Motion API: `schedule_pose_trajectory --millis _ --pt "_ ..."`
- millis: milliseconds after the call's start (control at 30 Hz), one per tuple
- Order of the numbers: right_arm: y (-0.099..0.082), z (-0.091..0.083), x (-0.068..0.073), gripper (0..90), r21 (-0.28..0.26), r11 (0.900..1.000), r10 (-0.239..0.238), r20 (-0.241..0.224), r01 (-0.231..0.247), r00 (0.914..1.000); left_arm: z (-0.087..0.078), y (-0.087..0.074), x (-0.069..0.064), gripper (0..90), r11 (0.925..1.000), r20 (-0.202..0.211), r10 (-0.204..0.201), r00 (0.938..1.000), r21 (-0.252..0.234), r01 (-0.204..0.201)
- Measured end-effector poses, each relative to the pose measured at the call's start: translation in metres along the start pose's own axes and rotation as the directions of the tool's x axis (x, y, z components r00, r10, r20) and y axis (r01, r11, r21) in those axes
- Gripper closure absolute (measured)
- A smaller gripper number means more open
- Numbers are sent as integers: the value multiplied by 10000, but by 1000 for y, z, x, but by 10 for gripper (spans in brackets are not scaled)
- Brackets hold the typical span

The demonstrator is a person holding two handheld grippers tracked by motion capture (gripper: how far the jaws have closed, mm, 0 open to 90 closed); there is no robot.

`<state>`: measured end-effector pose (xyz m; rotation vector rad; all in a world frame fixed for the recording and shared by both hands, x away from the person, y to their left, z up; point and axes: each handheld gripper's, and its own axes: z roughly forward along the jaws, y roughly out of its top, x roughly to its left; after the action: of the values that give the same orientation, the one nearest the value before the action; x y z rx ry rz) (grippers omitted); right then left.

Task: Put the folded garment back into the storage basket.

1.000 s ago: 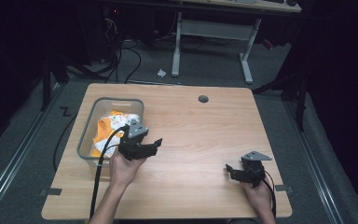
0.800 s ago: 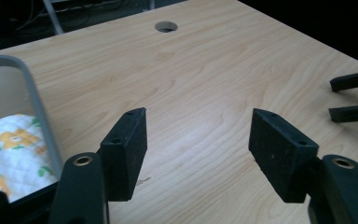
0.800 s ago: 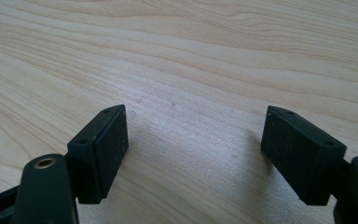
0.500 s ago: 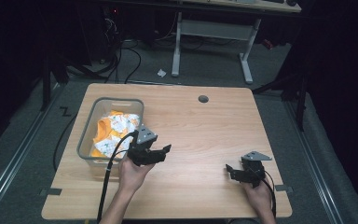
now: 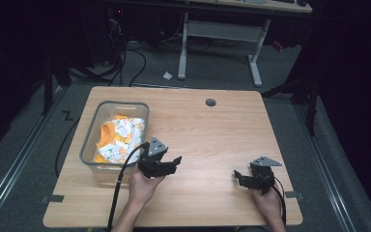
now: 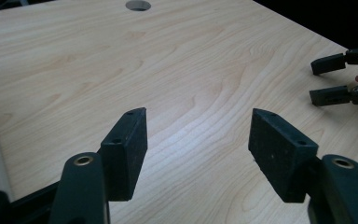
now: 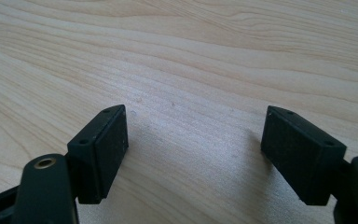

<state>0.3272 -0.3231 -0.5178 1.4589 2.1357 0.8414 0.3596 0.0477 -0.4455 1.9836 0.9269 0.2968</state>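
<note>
High view: orange-and-white cloth (image 5: 118, 137) already in the left bin (image 5: 88, 153); left gripper (image 5: 173, 163) and right gripper (image 5: 238, 176) both spread, empty, over bare table (image 5: 212, 130); seemingly finished.

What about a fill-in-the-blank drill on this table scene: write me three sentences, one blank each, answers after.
1. The orange and white cloth lies inside the grey plastic ____, which stands on the light wooden table.
2. The left gripper has its jaws ____, with nothing between them.
3. The right gripper hovers above bare ____, jaws apart.

Missing words: bin; open; wood
</note>
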Motion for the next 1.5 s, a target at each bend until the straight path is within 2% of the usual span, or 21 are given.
schedule_pose_trajectory --millis 467,867,1067,1167,1267,1300,1333,1500 --pt "0 0 0 233 1 10000 -3 5 3 10000 18 -18 -8 375 9987 291 -287 9992 435 274" --pt "0 0 0 233 2 10000 -3 5 3 10000 36 -38 -17 373 9949 219 -310 9993 966 287" --pt "0 0 0 233 2 10000 -3 6 3 10000 43 -46 -20 369 9928 -188 -163 9997 1187 184" --pt "0 0 0 233 3 10000 -3 5 3 10000 48 -51 -20 367 9893 -690 231 9973 1454 -128" --pt "0 0 0 233 3 10000 -3 5 3 10000 54 -57 -20 361 9858 -867 409 9954 1661 -260" --pt "0 0 0 233 14 10000 12 10 -12 10000 55 -60 -20 355 9876 -971 554 9937 1520 -402" --pt "0 0 0 233 13 10000 10 9 -10 10000 55 -61 -20 339 9897 -1014 509 9935 1384 -365" --pt "0 0 0 233 10 10000 12 9 -12 10000 56 -61 -19 332 9902 -1186 403 9921 1378 -238"
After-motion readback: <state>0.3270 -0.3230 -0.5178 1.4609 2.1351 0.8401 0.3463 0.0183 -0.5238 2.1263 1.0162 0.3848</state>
